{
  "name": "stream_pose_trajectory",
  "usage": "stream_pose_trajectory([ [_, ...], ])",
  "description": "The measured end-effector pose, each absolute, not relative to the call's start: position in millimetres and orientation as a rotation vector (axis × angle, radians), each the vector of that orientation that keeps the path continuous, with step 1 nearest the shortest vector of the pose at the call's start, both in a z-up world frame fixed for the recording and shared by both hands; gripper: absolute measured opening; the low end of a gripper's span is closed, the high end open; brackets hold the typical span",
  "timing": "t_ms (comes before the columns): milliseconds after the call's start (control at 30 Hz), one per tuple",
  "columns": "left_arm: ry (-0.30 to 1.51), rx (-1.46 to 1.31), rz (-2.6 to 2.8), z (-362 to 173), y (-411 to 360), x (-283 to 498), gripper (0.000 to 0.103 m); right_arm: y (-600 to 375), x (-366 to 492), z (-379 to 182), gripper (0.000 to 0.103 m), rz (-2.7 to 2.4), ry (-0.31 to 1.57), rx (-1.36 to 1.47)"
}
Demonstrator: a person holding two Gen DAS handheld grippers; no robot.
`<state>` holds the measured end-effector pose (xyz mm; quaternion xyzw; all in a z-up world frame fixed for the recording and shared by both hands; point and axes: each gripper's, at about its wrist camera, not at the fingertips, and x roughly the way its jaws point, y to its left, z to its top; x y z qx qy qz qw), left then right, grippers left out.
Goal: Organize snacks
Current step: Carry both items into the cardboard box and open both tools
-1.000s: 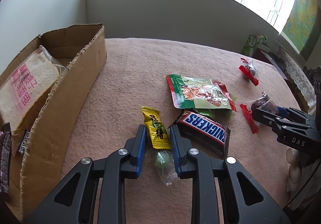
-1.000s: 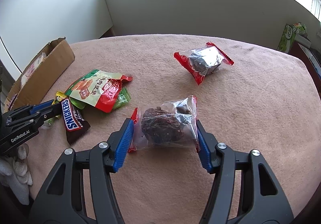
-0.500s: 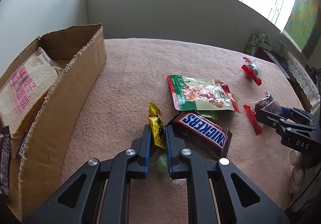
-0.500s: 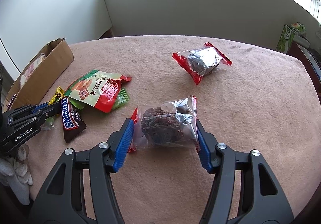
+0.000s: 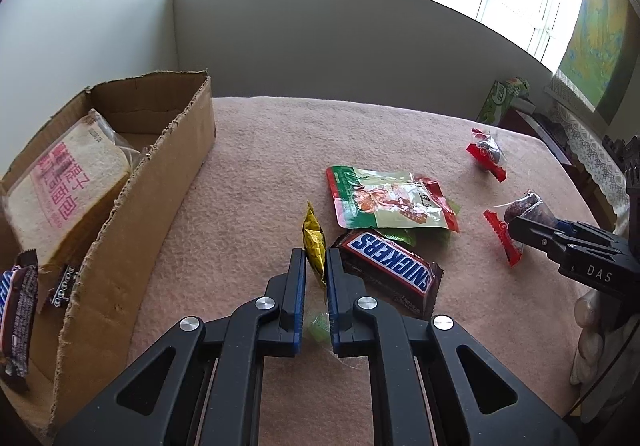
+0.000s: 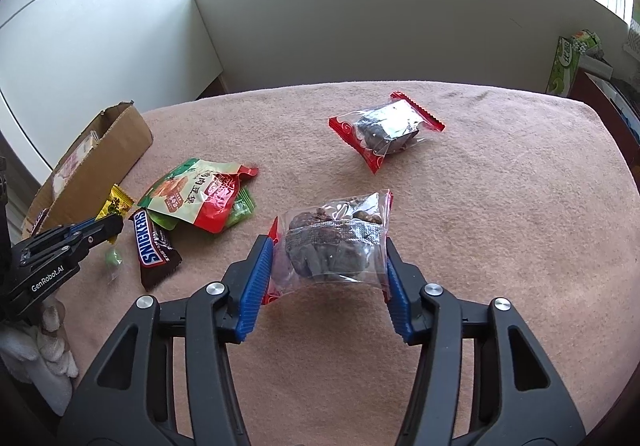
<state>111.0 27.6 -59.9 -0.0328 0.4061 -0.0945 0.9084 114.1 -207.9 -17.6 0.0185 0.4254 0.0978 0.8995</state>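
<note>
Bread (image 5: pixel 66 182) (bagged) and chocolate bar (image 5: pixel 16 310) sit inside cardboard box (image 5: pixel 176 150).

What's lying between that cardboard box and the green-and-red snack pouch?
Only bare pink cloth between the cardboard box and the pouch, in the left wrist view.

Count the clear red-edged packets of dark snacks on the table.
2. One packet sits between the right hand-held gripper's pads; the other packet lies farther back on the cloth. Others may be hidden in the box.
</note>
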Motion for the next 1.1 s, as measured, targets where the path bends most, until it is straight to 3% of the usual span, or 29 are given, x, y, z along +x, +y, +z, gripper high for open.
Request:
stream_pose_trajectory([
  [500,0.712,-0.119,-0.213,-18,49,78,0.009,-201,97,20,0.054,0.242,0.778,0.103],
  [1100,0.622,-0.152,-0.088,-8,115,51,0.009,-56,95,40,0.054,0.436,0.734,0.023],
])
